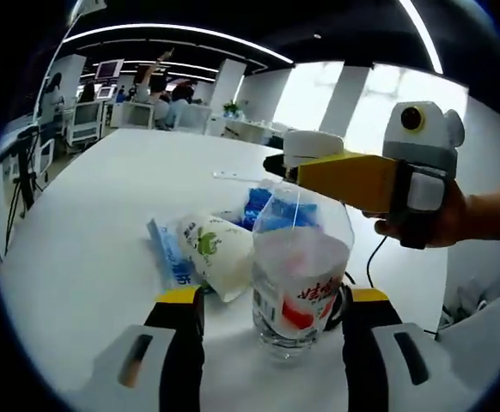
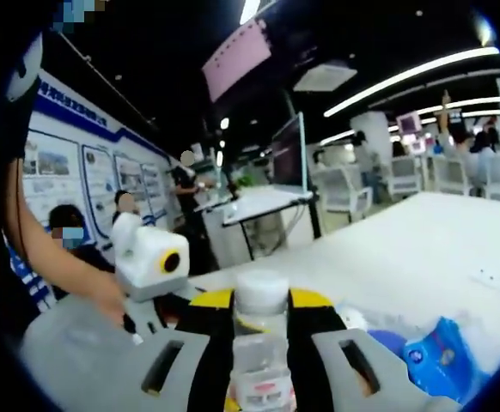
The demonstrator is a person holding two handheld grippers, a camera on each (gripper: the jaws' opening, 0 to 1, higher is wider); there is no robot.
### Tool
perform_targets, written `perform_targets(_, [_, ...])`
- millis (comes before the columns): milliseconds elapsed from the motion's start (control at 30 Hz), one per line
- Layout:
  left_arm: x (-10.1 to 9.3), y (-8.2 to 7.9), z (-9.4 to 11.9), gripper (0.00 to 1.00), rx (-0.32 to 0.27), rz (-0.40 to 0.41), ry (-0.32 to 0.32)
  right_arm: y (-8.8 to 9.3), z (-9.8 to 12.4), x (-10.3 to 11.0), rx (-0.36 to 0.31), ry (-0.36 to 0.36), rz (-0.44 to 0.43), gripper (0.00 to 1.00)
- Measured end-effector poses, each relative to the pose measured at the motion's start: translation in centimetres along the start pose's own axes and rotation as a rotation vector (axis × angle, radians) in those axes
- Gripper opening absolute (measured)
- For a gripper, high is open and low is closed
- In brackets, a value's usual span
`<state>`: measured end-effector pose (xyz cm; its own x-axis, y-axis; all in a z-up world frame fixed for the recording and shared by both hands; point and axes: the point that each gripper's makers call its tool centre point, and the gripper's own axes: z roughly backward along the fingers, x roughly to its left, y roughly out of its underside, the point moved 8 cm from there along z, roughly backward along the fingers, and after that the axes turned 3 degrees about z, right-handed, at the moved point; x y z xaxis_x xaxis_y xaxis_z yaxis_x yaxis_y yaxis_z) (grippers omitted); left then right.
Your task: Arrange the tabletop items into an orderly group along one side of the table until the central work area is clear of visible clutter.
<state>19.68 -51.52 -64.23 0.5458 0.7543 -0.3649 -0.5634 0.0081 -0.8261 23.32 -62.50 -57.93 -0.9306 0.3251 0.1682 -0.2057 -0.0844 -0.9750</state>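
On the white table [image 1: 104,232], left to right in the left gripper view, lie a blue packet [image 1: 169,257], a white cup [image 1: 218,255] tipped on its side, and a clear plastic bottle [image 1: 300,275] standing upright; what it holds cannot be told. The left gripper [image 1: 271,319] stands released, its jaws on either side of the bottle's base. The right gripper [image 1: 277,163] is clenched on the bottle's white cap [image 2: 261,290]. A blue wrapper [image 2: 442,359] lies just beside the bottle.
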Motion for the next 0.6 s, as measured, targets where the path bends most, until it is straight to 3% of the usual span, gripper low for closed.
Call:
perform_targets(333, [-1.2,0.6,-0.4,0.56,0.036,-0.092,0.126,0.5,1.3,1.2,-0.011,-0.040,-0.005,0.18])
perform_targets(500, [-2.1,0.9,-0.5,0.43,0.045,-0.151,0.239,0.5,1.5,1.5,-0.011,-0.057,0.008,0.18])
perform_targets(600, [-1.9,0.9,-0.6,0.43,0.051,-0.167,0.241,0.5,1.6,1.7,-0.005,-0.066,0.017,0.18])
